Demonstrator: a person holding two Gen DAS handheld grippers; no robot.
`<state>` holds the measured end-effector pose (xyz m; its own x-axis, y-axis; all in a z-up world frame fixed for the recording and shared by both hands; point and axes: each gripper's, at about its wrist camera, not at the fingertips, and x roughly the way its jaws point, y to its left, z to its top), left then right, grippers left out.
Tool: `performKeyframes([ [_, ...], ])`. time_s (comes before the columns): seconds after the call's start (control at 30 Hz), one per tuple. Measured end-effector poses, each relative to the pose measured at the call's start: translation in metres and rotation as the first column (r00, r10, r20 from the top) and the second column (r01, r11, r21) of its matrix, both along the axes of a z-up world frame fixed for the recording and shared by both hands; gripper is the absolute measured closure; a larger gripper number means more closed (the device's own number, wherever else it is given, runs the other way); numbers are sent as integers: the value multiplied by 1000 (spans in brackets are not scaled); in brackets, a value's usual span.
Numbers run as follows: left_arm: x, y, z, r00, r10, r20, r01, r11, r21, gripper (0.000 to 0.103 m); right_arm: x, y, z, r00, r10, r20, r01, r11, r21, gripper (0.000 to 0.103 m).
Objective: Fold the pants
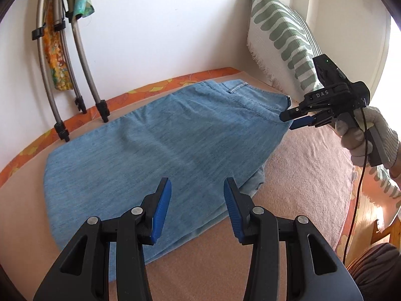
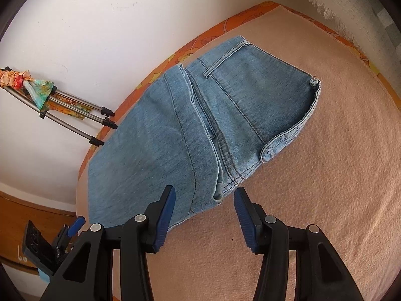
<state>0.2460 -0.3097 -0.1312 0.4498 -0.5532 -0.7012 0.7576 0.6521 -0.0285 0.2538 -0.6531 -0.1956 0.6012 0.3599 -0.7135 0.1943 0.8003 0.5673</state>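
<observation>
We see light blue denim pants (image 1: pixel 160 135) lying folded on a pinkish blanket (image 1: pixel 308 165) that covers a bed with an orange flowered edge (image 1: pixel 140 91). In the right wrist view the waistband with its belt loop (image 2: pixel 213 71) lies at the far end, toward the wall, and the seamed crotch edge runs toward the near side. The pants sit near the far left part of the blanket, beside the white wall (image 1: pixel 155 25).

Left gripper (image 1: pixel 198 195): jaws released, blue pads apart, nothing between them. It hangs above the near edge of the pants; we cannot tell whether the tips touch the cloth.

Right gripper (image 2: pixel 204 207): jaws likewise released, with a clear gap and nothing clamped. The near corner of the pants lies under the gap. In the left wrist view we see this gripper from the side at the right edge of the pants, held by a gloved hand (image 1: pixel 363 135) with a black cable (image 1: pixel 356 200) trailing down; from there its tips are just beside the denim, and contact is not resolvable.

Surroundings: a white cushion with green blotches (image 1: pixel 278 32) leans at the far right. Folded tripod legs (image 1: pixel 75 50), wrapped with coloured cloth (image 1: pixel 82 2), lean against the wall at the far left.
</observation>
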Motion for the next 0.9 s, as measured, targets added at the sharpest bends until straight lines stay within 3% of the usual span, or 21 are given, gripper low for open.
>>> performKeyframes([
  [0.03, -4, -13, 0, 1000, -31, 6, 31, 1000, -2, 59, 2, 1, -4, 1000, 3, -14, -3, 1000, 20, 53],
  [0.1, -12, -41, -3, 995, -95, 13, 95, 995, 8, 52, 5, 1, -9, 999, 4, -32, -2, 998, 65, 76],
  [0.2, -23, -83, -12, 984, -174, 25, 173, 984, 35, 51, 3, 4, -2, 1000, 10, -11, -10, 999, 45, 88],
  [0.37, -40, -145, -25, 960, -263, 98, 256, 964, 76, 51, 3, 9, 17, 998, 44, 45, -46, 998, 52, 92],
  [0.57, -32, -186, -46, 954, -234, 189, 208, 967, 150, 51, 7, 10, 29, 993, 84, 78, -90, 993, 77, 93],
  [0.6, -28, -188, -49, 957, -223, 184, 199, 970, 141, 53, 7, 10, 30, 993, 88, 82, -95, 992, 79, 93],
  [0.7, -11, -184, -50, 973, -179, 148, 170, 983, 72, 85, 9, 9, 29, 990, 113, 88, -121, 988, 97, 93],
  [0.77, 2, -174, -46, 984, -149, 103, 150, 989, -6, 96, 9, 7, 30, 985, 142, 99, -151, 985, 85, 87],
  [0.83, 9, -164, -40, 989, -122, 89, 128, 990, -62, 97, 13, 4, 31, 983, 142, 117, -151, 986, 74, 64],
  [0.87, 10, -160, -38, 989, -116, 92, 123, 989, -77, 97, 15, 0, 32, 984, 125, 126, -136, 987, 80, 47],
  [0.9, 9, -156, -35, 989, -112, 100, 121, 989, -88, 97, 18, -4, 33, 985, 111, 133, -124, 988, 88, 38],
])
